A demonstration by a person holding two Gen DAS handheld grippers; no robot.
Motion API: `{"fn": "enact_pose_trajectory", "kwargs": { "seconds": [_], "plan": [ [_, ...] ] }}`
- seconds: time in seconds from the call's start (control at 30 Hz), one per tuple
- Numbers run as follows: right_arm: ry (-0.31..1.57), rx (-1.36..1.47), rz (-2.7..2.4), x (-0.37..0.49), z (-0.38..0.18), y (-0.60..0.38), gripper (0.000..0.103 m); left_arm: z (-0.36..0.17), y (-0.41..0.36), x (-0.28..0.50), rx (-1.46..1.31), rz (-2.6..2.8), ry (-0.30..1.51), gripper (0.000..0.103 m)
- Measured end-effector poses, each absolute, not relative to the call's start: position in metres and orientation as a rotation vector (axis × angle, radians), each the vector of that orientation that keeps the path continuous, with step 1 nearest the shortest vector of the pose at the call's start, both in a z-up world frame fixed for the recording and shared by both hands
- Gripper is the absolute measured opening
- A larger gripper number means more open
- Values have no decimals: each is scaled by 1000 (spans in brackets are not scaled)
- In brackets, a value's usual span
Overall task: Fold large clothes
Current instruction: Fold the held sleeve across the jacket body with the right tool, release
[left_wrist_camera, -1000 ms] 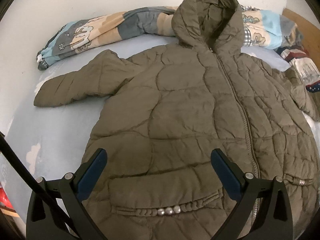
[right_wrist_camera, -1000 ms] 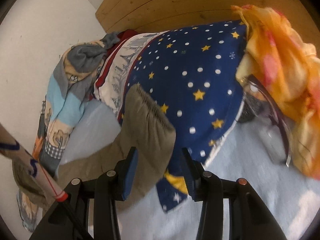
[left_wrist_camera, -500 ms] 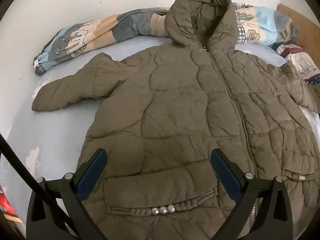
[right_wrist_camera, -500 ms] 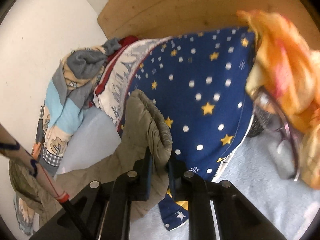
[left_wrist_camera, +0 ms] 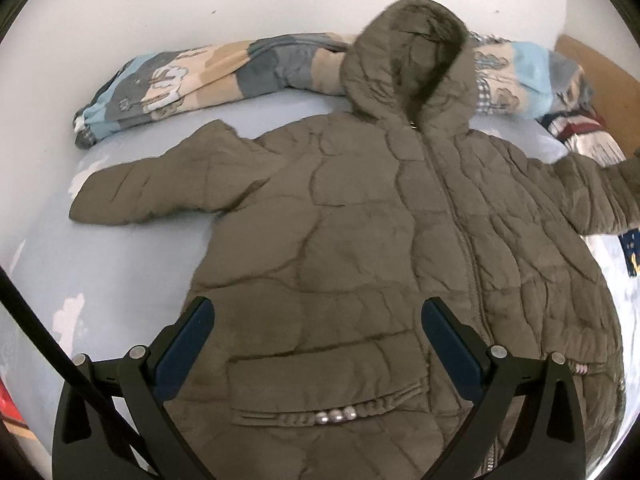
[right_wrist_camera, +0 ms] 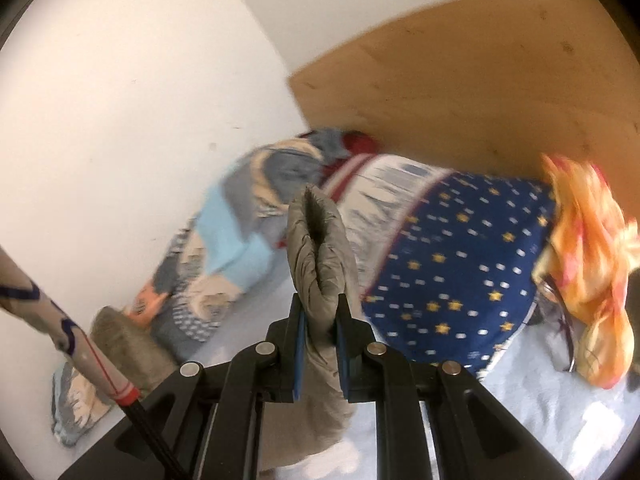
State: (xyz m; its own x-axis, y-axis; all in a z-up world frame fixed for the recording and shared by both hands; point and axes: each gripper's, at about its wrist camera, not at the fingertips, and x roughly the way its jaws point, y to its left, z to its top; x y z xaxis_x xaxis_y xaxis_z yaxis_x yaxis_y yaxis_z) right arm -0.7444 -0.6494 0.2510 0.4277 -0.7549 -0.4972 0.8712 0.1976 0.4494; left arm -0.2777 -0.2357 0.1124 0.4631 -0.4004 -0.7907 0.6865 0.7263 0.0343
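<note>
On the bed (left_wrist_camera: 120,272), right gripper (right_wrist_camera: 320,320) pinches the jacket (left_wrist_camera: 360,240) cuff (right_wrist_camera: 318,248) to fold the sleeve inward; left gripper (left_wrist_camera: 320,344) hovers spread.

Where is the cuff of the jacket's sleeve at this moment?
In the right wrist view the sleeve cuff stands upright at centre, pinched in the right gripper, in front of the star-patterned pillow and the patchwork blanket.

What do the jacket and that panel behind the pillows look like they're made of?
The jacket: likely thin matte synthetic shell over padding, going by its puffy stitched quilting and fine wrinkles. The panel: probably wood or plywood, flat, tan, smooth, with small dark specks; blur hides any grain.
</note>
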Motion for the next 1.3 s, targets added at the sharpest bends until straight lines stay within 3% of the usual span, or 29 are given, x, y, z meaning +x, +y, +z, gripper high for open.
{"fn": "enact_pose_trajectory", "kwargs": {
  "seconds": [0.27, 0.6, 0.73, 1.03, 1.3],
  "plan": [
    [190, 694, -984, -659, 298, -591, 14, 92, -225, -240, 316, -668, 1035, 103],
    [281, 620, -715, -502, 306, -513, 14, 119, -194, -214, 227, -633, 1002, 103],
    [357, 608, -628, -438, 274, -484, 14, 123, -184, -203, 200, -619, 1008, 103],
    [591, 627, -504, -314, 140, -431, 14, 124, -176, -193, 164, -615, 1020, 103],
    [689, 697, -437, -274, 60, -418, 14, 123, -180, -188, 149, -610, 1034, 103]
  ]
}}
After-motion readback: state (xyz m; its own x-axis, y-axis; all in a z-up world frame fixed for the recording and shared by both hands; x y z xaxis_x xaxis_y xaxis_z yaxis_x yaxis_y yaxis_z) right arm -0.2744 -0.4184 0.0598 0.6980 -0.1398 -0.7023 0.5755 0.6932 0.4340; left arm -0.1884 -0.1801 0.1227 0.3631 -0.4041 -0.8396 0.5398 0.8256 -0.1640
